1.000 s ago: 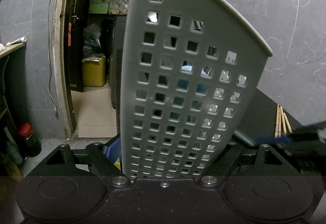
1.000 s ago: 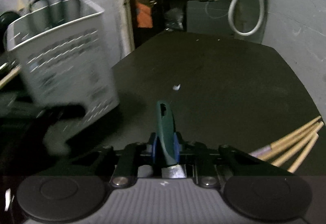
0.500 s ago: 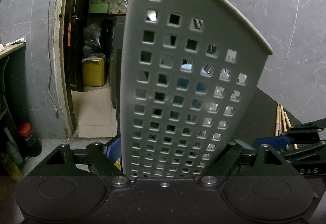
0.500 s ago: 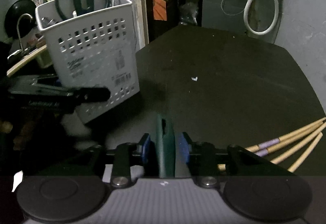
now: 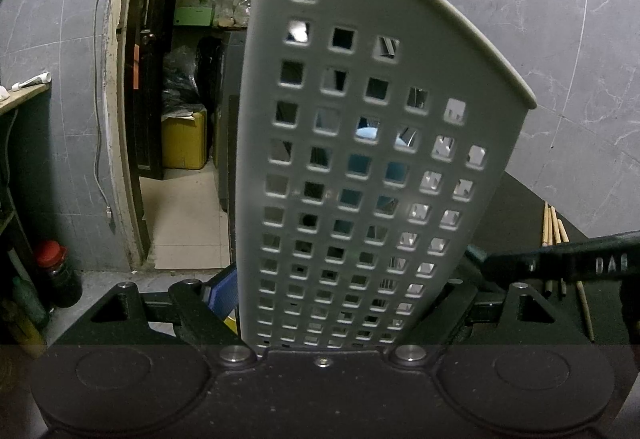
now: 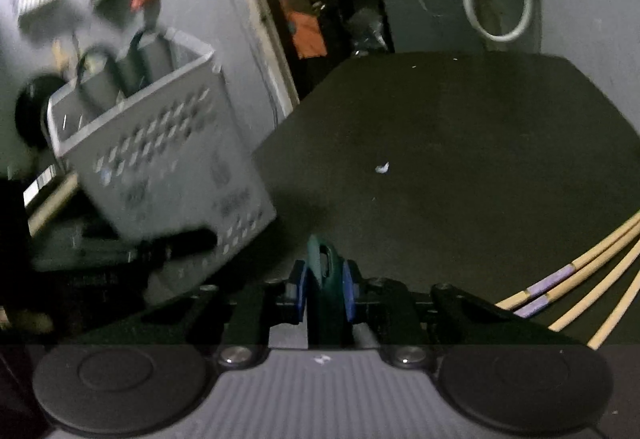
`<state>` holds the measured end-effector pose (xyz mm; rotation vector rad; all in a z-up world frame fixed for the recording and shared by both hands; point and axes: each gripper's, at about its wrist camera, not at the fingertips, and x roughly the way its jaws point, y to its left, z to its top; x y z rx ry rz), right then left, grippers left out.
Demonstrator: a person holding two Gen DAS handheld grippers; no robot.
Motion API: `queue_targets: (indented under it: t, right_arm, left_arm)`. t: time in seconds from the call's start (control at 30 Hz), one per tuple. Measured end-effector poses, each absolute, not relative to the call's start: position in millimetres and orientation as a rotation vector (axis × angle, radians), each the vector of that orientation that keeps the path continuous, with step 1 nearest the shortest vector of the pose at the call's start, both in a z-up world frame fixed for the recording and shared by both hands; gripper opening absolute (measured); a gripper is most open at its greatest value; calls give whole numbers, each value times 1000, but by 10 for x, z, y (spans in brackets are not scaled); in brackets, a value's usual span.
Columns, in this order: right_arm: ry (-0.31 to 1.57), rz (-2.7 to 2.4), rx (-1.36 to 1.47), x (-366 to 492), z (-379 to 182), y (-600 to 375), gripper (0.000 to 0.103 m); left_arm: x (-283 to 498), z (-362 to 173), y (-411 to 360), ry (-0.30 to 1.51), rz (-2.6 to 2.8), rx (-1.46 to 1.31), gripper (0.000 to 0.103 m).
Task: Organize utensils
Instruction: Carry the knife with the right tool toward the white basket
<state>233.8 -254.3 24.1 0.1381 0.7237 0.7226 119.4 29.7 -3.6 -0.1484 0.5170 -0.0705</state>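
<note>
While the dark green utensil handle (image 6: 325,279) sits clamped between the blue pads (image 6: 349,289) of the right gripper (image 6: 323,289), low centre of the right wrist view, its long axis runs forward along the fingers, hanging-hole end outermost; the working end is hidden under the gripper body. Jaws: have just been closing, now narrow and pressing on the handle. Destination item: perforated white basket (image 6: 160,159), left of centre in the same view, blurred and leaning, scissors (image 6: 116,67) standing in it; it lies up and to the left of the held handle, so the coming move likely swings that way and drops the piece in from above the rim. Basket holder: left gripper (image 5: 332,303), lower centre of the left wrist view, fingers spread wide around the basket's base and apparently bearing on its sides. Remaining stock: wooden chopsticks (image 6: 580,279), lower right, loose on the dark table (image 6: 460,139), nearer the right gripper. Surroundings: grey wall, open doorway.
</note>
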Motion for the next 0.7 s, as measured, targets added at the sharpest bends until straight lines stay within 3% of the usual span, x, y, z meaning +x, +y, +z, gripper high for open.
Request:
queue_targets:
  t: [0.27,0.7]
  right_arm:
    - [794,756,500,2563,82,-2883,21]
    - [813,724,634,2571,-95,-3001,21]
  left_arm:
    - [1197,-39,287,515,-68,-149,84]
    - [1196,-33,288,516,-68,-149,84]
